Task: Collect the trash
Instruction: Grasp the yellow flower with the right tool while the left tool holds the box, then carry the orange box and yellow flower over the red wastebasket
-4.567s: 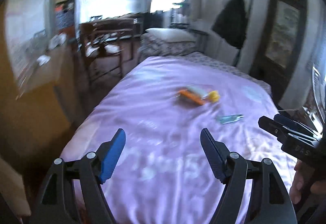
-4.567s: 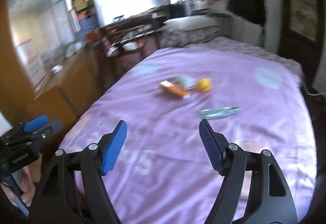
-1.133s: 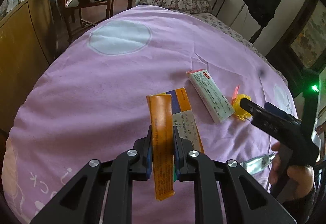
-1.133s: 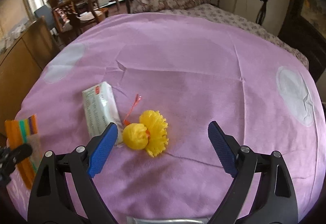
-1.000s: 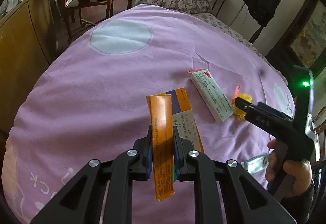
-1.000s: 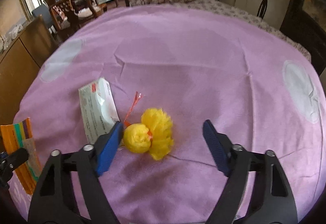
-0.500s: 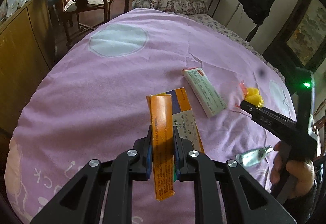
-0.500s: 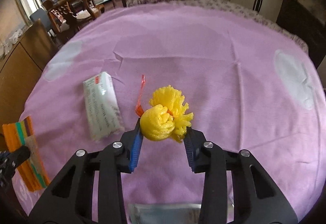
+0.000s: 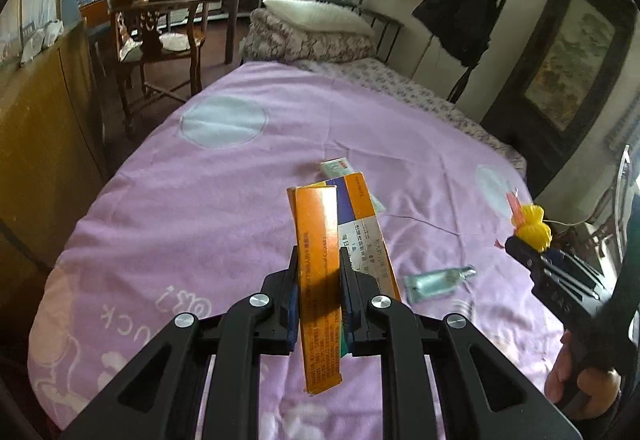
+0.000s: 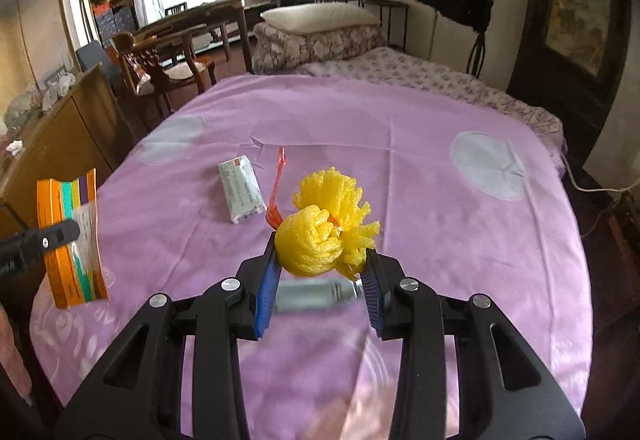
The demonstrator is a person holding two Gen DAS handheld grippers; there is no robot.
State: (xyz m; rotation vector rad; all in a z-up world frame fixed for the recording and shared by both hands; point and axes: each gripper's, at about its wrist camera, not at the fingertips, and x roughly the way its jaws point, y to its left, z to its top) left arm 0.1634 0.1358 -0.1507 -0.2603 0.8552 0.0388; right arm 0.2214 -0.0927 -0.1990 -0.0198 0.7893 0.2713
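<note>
My left gripper (image 9: pixel 319 272) is shut on a flattened orange box (image 9: pixel 320 248) and holds it above the purple bedspread (image 9: pixel 200 199); the box also shows in the right wrist view (image 10: pixel 72 224). My right gripper (image 10: pixel 320 272) is shut on a yellow foam net (image 10: pixel 324 228) with a red strip, lifted off the bed; the net also shows in the left wrist view (image 9: pixel 530 228). A white-green packet (image 10: pixel 240 187) and a small clear bottle (image 9: pixel 438 280) lie on the bedspread.
A wooden cabinet (image 9: pixel 36 127) runs along the bed's left side. A wooden chair (image 9: pixel 160 39) and table stand beyond it. Folded quilt and pillow (image 9: pixel 316 27) sit at the bed's head. A dark coat (image 9: pixel 460 11) hangs at the right wall.
My right gripper closed on the yellow foam net and lifted it off the bed. Both grippers have pulled back and up with their loads.
</note>
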